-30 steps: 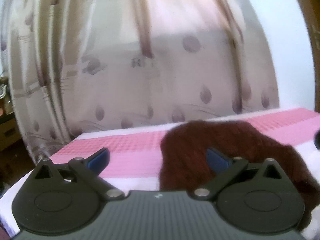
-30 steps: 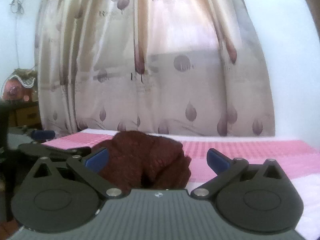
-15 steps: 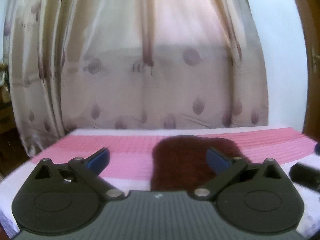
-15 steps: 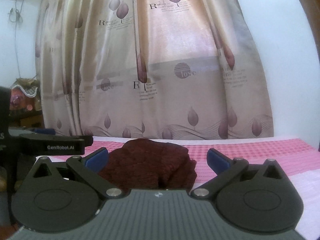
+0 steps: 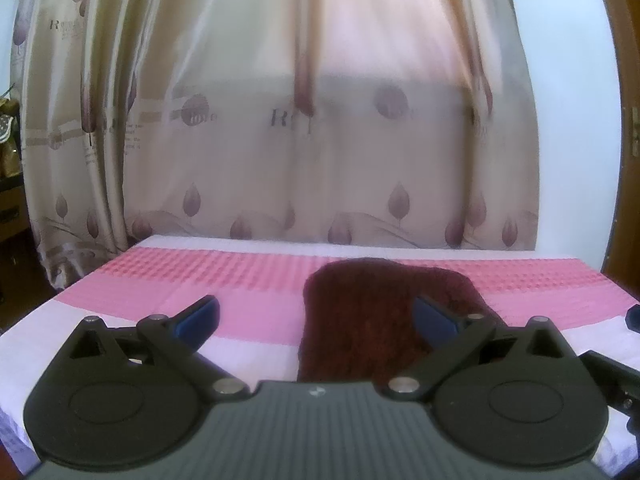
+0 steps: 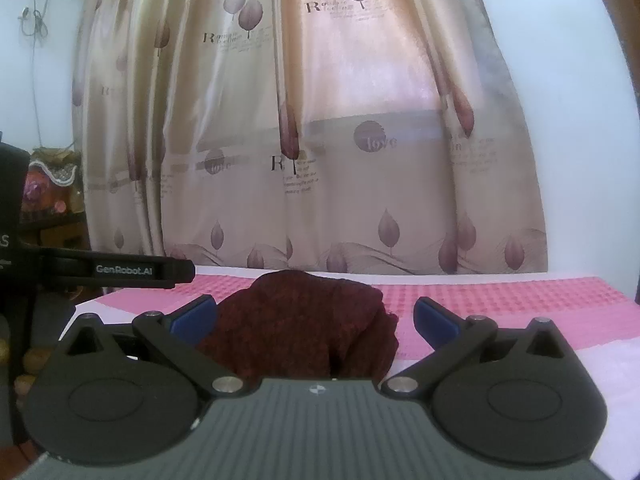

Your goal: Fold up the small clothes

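A dark maroon knitted garment point(image 5: 372, 320) lies in a compact, roughly rectangular shape on the pink and white bedspread point(image 5: 224, 280). My left gripper point(image 5: 318, 318) is open and empty, held above the bed with the garment ahead and slightly right. In the right wrist view the same garment point(image 6: 304, 320) lies just beyond my right gripper point(image 6: 316, 318), which is open and empty. The left gripper's body point(image 6: 120, 270) shows at the left of the right wrist view.
A beige curtain point(image 5: 320, 120) with leaf prints hangs behind the bed. White wall is at the right, with a wooden door frame point(image 5: 628, 160). Furniture with clutter point(image 6: 48, 192) stands left of the bed. The bed's left edge point(image 5: 60, 300) is close.
Both grippers have drawn back and levelled out. The garment now looks flatter and farther away in the left wrist view. Both grippers stayed open.
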